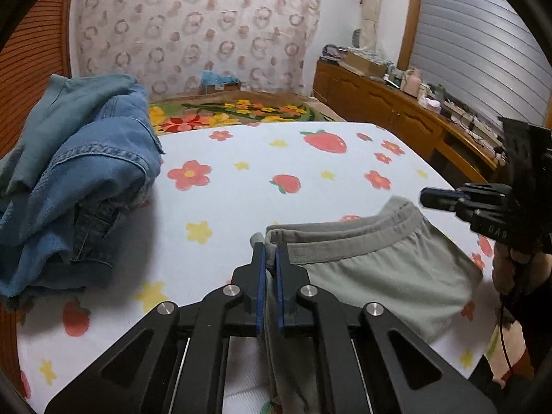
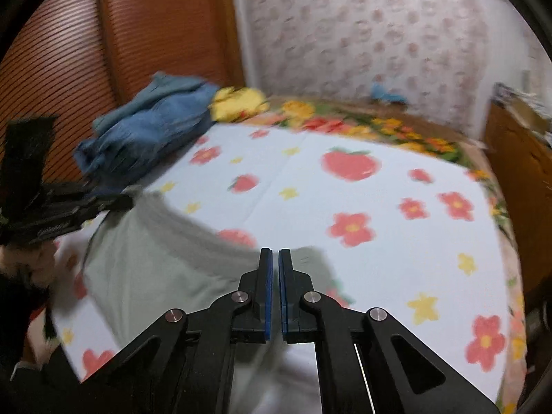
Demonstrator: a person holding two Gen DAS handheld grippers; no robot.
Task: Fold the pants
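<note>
Grey-green pants (image 1: 379,269) with an elastic waistband lie at the near edge of the strawberry-and-flower sheet (image 1: 258,158). My left gripper (image 1: 270,252) is shut on the left end of the waistband and cloth hangs down between its fingers. My right gripper (image 2: 275,252) is shut on the right end of the pants (image 2: 155,269); it also shows at the right of the left wrist view (image 1: 427,198). The left gripper shows at the left of the right wrist view (image 2: 120,203). The right wrist view is blurred.
A pile of blue denim and teal clothes (image 1: 79,172) sits at the back left of the sheet. A floral blanket (image 1: 234,110) lies behind it. A wooden cabinet (image 1: 396,110) with clutter stands at the right. A wooden slatted wall (image 2: 86,51) is at the left.
</note>
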